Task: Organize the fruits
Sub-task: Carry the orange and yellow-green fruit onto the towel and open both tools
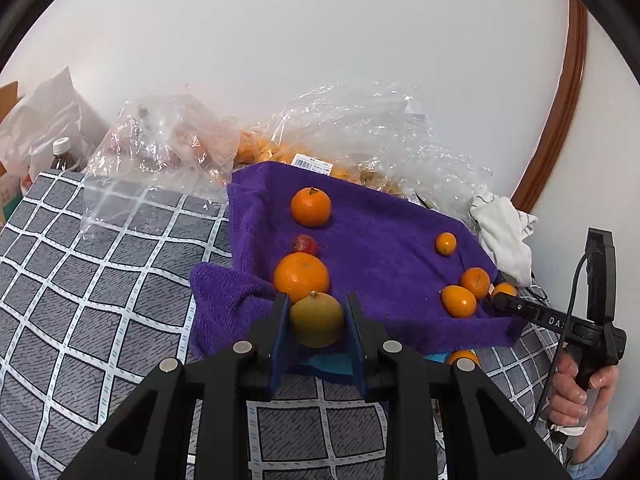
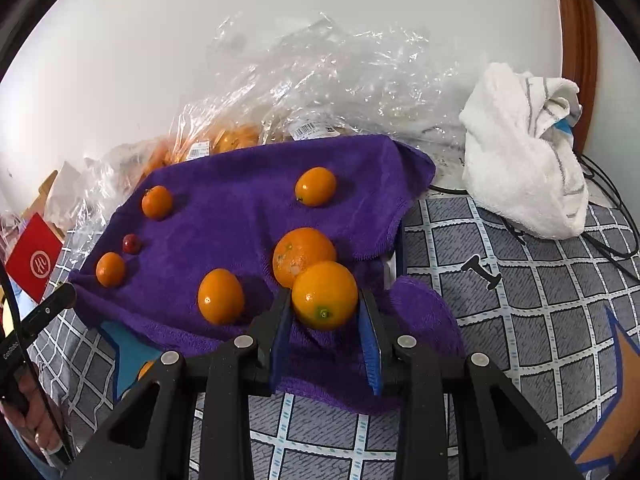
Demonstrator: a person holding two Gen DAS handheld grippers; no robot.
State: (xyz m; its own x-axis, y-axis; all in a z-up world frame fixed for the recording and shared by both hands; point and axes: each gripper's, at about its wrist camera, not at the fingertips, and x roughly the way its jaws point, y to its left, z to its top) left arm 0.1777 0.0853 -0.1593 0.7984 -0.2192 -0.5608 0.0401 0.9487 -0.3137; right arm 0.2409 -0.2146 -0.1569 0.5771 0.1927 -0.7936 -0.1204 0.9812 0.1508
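Note:
A purple towel [image 1: 384,240] lies on the checked grey cover and carries several oranges. My left gripper [image 1: 316,300] is shut on a yellow-green citrus fruit [image 1: 316,320] at the towel's near edge. A big orange [image 1: 301,276] and a small red fruit [image 1: 305,245] sit just behind it. My right gripper [image 2: 325,300] is shut on a small orange [image 2: 325,295] low over the towel's [image 2: 240,220] near right corner. A larger orange [image 2: 304,256] lies right behind that one. In the left wrist view the right gripper [image 1: 516,306] comes in from the right, held by a hand [image 1: 580,392].
Crumpled clear plastic bags [image 1: 360,136] with more oranges line the wall behind the towel. A white cloth [image 2: 524,152] and black cables [image 2: 608,208] lie at the right. A bottle [image 1: 64,156] and a red card [image 2: 34,260] stand at the left.

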